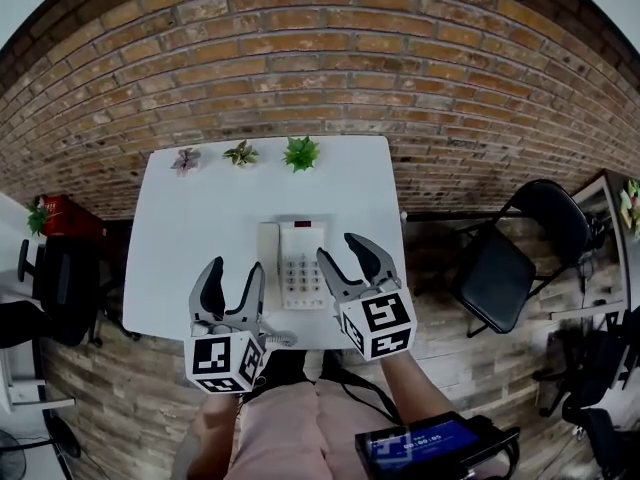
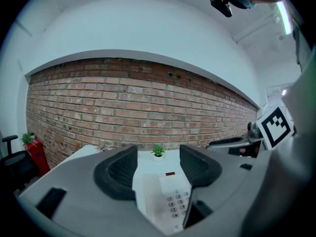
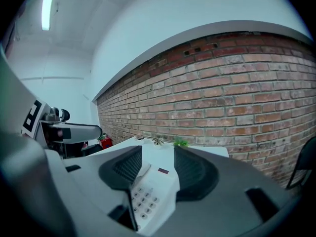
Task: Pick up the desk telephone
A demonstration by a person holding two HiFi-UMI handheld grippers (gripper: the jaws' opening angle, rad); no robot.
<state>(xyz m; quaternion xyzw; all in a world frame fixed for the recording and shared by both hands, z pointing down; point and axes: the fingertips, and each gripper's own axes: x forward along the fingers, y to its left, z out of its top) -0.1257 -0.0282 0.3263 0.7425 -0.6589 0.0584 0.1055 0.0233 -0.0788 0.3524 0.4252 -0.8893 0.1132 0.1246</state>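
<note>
A white desk telephone [image 1: 293,262] with a grey keypad and its handset on the left lies on the white table [image 1: 200,218], near the front edge. My left gripper [image 1: 234,280] hangs open at the phone's front left, nothing between its jaws. My right gripper [image 1: 350,250] is open too, close beside the phone's right side and apart from it. In the left gripper view the phone [image 2: 170,199] shows past the open jaws of the left gripper [image 2: 158,169]. The right gripper view looks over the phone [image 3: 148,194] through the spread jaws of the right gripper [image 3: 157,168].
Three small potted plants [image 1: 241,154] line the table's far edge against a brick wall. A black folding chair [image 1: 515,253] stands to the right, an office chair [image 1: 55,288] and a red box [image 1: 65,218] to the left. The floor is wood planks.
</note>
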